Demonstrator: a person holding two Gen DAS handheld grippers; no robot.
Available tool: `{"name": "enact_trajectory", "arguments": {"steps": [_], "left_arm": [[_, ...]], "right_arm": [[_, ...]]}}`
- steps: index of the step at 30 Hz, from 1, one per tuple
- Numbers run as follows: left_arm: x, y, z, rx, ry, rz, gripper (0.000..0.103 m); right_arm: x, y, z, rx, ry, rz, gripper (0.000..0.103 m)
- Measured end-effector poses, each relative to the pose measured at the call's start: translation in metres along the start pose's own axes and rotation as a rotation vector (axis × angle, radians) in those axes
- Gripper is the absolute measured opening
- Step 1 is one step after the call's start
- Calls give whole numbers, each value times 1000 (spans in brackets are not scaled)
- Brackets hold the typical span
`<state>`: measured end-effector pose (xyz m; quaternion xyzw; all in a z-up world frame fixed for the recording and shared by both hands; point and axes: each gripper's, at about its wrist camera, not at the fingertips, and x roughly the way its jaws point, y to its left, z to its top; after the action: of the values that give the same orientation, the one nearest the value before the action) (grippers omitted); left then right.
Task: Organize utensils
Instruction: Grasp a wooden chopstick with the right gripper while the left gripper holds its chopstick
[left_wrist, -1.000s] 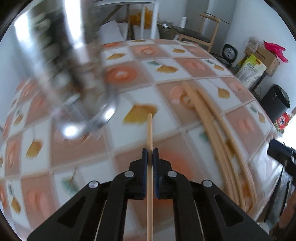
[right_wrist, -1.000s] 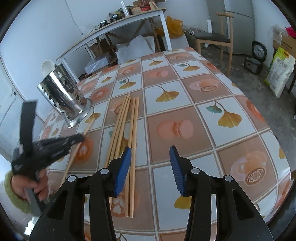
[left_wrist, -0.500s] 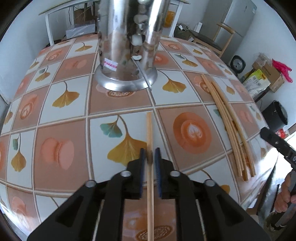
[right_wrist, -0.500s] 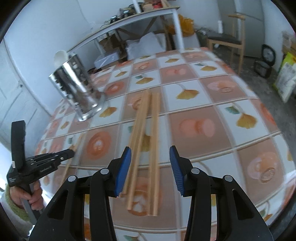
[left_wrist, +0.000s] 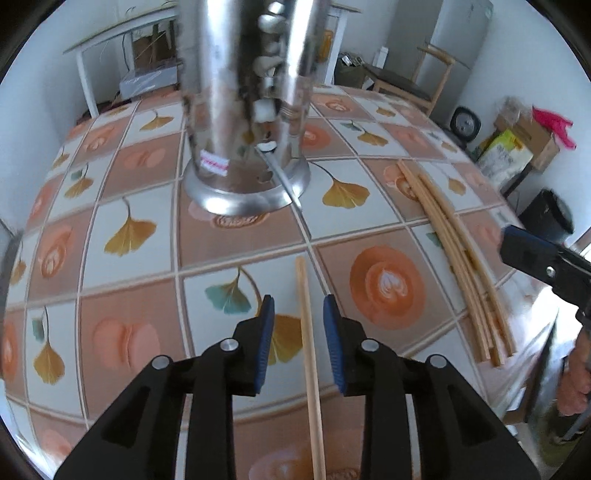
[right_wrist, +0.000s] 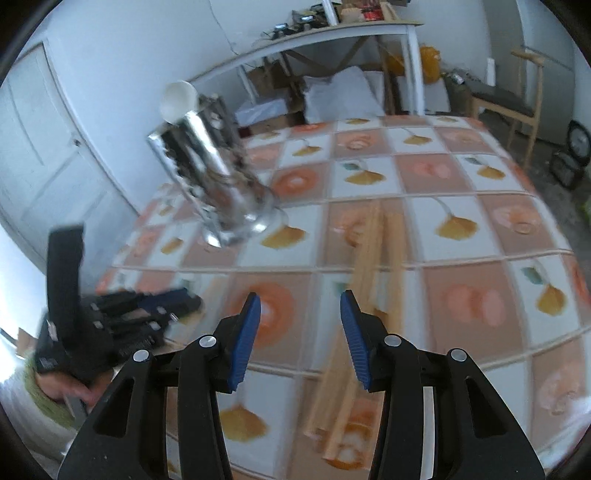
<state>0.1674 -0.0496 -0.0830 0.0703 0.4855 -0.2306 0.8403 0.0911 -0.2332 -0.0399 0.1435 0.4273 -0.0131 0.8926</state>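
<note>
My left gripper (left_wrist: 298, 314) is open, its jaws apart on either side of a single wooden chopstick (left_wrist: 309, 354) that lies on the patterned tablecloth (left_wrist: 129, 339). A shiny perforated metal utensil holder (left_wrist: 247, 110) stands upright just beyond it. A bundle of several chopsticks (left_wrist: 458, 258) lies to the right. In the right wrist view my right gripper (right_wrist: 300, 314) is open and empty above the table, with the bundle (right_wrist: 369, 288) just right of it and the holder (right_wrist: 214, 184), which has a white spoon in it, at the far left. The left gripper (right_wrist: 147, 306) shows blurred at the left.
A white desk (right_wrist: 332, 40) with clutter stands behind the table. A wooden chair (left_wrist: 417, 81), boxes and a black bin (left_wrist: 550, 214) are on the floor to the right. The table's near edge lies under both grippers.
My left gripper has opened and let go of the single chopstick, which now lies on the table. The right gripper has swung left, nearer the bundle and holder.
</note>
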Motion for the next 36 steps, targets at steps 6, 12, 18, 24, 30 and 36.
{"name": "enact_trajectory", "arguments": {"steps": [6, 12, 18, 24, 30, 36], "left_arm": [[13, -9, 4, 39, 2, 87, 26], [14, -11, 4, 51, -3, 114, 26], [13, -13, 2, 51, -8, 131, 16], [12, -6, 0, 37, -12, 129, 7], [11, -4, -2, 34, -17, 126, 6], [10, -2, -2, 29, -16, 126, 6]], "right_arm": [[-3, -40, -9, 52, 39, -108, 44], [2, -61, -6, 78, 50, -160, 42], [10, -63, 3, 59, 51, -151, 32], [27, -63, 18, 21, 88, -147, 27], [47, -61, 27, -16, 123, -149, 27], [60, -62, 31, -27, 151, -155, 20]]}}
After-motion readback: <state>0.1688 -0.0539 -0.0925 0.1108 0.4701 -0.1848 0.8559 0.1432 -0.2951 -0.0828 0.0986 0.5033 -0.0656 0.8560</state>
